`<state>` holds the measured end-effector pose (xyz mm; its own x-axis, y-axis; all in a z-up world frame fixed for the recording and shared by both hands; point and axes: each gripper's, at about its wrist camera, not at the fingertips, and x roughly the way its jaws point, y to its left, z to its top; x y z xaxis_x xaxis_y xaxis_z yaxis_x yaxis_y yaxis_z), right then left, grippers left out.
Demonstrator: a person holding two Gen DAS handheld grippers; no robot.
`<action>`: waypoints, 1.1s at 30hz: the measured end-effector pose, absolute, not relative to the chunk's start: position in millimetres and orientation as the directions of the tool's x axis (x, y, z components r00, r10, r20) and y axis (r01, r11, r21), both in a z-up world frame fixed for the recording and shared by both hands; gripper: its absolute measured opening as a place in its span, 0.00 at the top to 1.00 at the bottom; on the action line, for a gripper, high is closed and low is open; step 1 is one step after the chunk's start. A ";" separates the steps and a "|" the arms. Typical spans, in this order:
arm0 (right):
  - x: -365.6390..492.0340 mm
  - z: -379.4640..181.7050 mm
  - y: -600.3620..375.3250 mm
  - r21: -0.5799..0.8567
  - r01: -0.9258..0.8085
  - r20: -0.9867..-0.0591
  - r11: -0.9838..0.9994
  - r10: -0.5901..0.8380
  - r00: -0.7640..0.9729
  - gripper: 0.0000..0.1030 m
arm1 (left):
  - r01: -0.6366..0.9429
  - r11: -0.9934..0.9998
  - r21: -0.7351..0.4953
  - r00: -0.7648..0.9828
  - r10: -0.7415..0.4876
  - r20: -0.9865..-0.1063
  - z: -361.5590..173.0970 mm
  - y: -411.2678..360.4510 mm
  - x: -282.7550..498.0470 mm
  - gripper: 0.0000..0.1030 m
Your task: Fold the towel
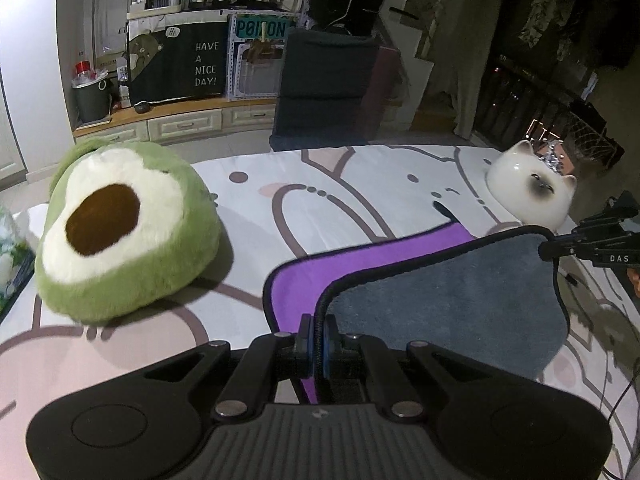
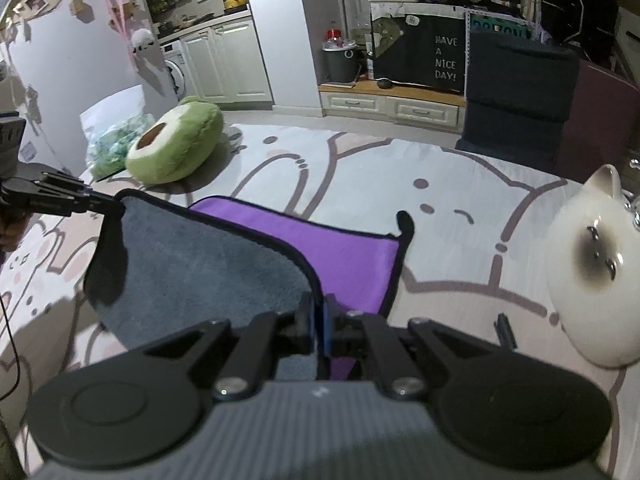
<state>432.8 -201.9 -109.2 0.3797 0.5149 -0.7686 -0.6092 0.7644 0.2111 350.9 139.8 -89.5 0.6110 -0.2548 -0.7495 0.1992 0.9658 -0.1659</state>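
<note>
The towel (image 1: 448,300) is grey on one side and purple on the other, with a black hem. It lies on the patterned bed sheet with its near half lifted and curled over the purple side (image 2: 344,256). My left gripper (image 1: 318,344) is shut on one near corner of the hem. My right gripper (image 2: 319,324) is shut on the other near corner. In the left wrist view the right gripper (image 1: 548,250) shows at the right edge, clamping the towel corner. In the right wrist view the left gripper (image 2: 116,206) shows at the left, clamping its corner.
A green avocado plush (image 1: 124,232) sits on the bed to the left. A white cat-shaped ceramic piece (image 1: 532,192) lies to the right. A packet with green print (image 2: 114,148) lies beyond the plush. A dark chair (image 1: 324,84) stands past the bed's far edge.
</note>
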 end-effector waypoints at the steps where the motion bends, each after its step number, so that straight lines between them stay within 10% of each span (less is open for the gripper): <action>1: 438.5 -111.2 -200.4 0.211 -0.604 -0.771 0.769 0.510 0.380 0.95 | 0.198 0.966 -0.164 0.610 -0.252 -0.751 -91.1 140.6 355.6 0.96; 22: 504.3 -139.1 -179.9 0.168 -0.548 -0.794 0.819 0.442 0.418 0.95 | 0.181 0.977 -0.116 0.605 -0.203 -0.770 -103.6 141.0 424.0 0.95; 25: 504.7 -143.0 -179.6 0.171 -0.546 -0.794 0.820 0.443 0.416 0.92 | 0.153 0.983 -0.106 0.582 -0.176 -0.794 -110.7 139.2 426.0 0.75; 28: 505.0 -148.0 -180.8 0.205 -0.524 -0.789 0.826 0.457 0.411 0.46 | 0.135 0.989 -0.064 0.576 -0.131 -0.807 -116.1 133.8 422.8 0.31; 33: 497.1 -151.1 -175.4 0.199 -0.498 -0.791 0.844 0.439 0.427 0.01 | 0.092 0.993 -0.069 0.561 -0.109 -0.821 -120.0 130.7 419.0 0.06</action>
